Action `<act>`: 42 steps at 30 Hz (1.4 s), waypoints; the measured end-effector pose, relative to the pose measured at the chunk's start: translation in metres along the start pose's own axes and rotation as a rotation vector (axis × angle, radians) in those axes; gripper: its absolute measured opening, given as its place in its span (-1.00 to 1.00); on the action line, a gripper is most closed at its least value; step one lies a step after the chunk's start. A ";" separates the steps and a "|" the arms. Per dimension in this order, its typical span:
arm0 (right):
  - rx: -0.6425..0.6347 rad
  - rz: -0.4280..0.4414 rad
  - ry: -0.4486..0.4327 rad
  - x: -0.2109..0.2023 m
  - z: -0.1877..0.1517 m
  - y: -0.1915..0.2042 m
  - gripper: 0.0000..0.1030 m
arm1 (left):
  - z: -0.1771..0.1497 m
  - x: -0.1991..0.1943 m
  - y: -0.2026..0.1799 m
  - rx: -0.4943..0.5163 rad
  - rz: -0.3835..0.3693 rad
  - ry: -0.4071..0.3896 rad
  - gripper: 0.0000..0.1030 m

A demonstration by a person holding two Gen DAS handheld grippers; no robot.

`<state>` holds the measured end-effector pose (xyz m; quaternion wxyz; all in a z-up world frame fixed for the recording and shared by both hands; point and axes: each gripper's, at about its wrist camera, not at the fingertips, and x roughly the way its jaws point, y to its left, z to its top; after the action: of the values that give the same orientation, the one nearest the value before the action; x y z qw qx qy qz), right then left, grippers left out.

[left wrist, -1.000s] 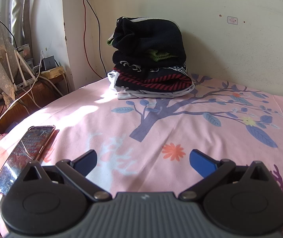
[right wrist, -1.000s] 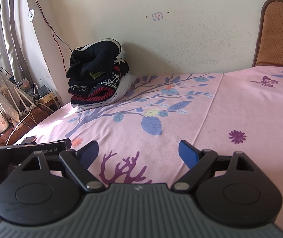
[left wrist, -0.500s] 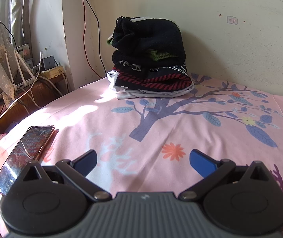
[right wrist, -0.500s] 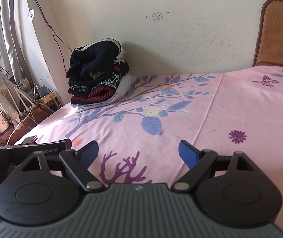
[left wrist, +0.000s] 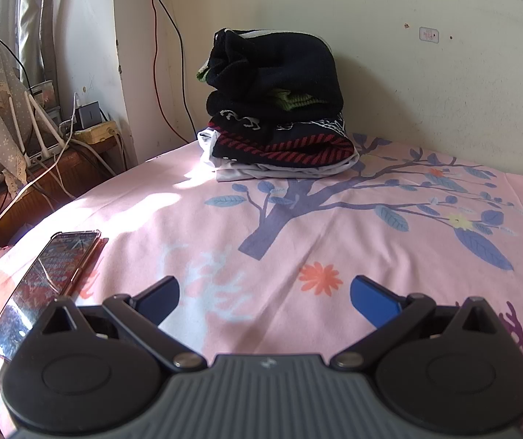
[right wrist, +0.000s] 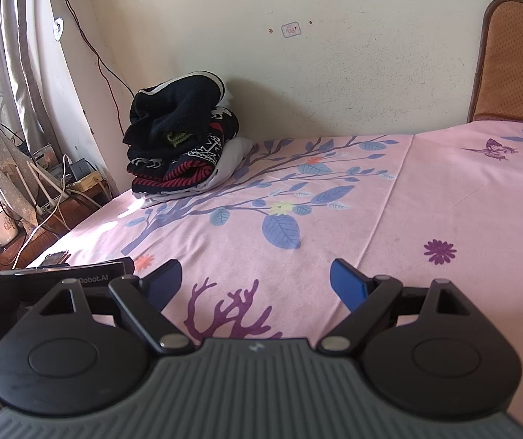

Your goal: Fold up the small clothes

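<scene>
Hovering low over the pink floral bedsheet (left wrist: 334,219), the left gripper (left wrist: 264,294) and right gripper (right wrist: 256,280) both have their fingers spread wide, empty. Well ahead, the stack of folded clothes (left wrist: 276,109) sits against the wall; a phone (left wrist: 41,285) lies at the bed's left edge.

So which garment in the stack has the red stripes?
The dark knit low in the pile of clothes, directly above the white bottom layer; the others lack red stripes.
</scene>
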<state>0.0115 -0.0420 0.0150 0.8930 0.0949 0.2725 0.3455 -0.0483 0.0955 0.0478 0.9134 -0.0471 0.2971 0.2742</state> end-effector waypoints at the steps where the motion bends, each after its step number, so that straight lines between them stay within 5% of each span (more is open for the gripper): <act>1: 0.000 0.000 0.000 0.000 0.000 0.000 0.75 | 0.000 0.000 0.000 0.000 0.000 0.000 1.00; 42: 0.001 0.002 0.000 0.000 -0.001 0.000 0.75 | 0.001 -0.001 0.005 -0.012 0.037 -0.010 1.00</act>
<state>0.0115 -0.0421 0.0143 0.8927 0.0957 0.2723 0.3462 -0.0506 0.0992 0.0492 0.9093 -0.0455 0.2920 0.2931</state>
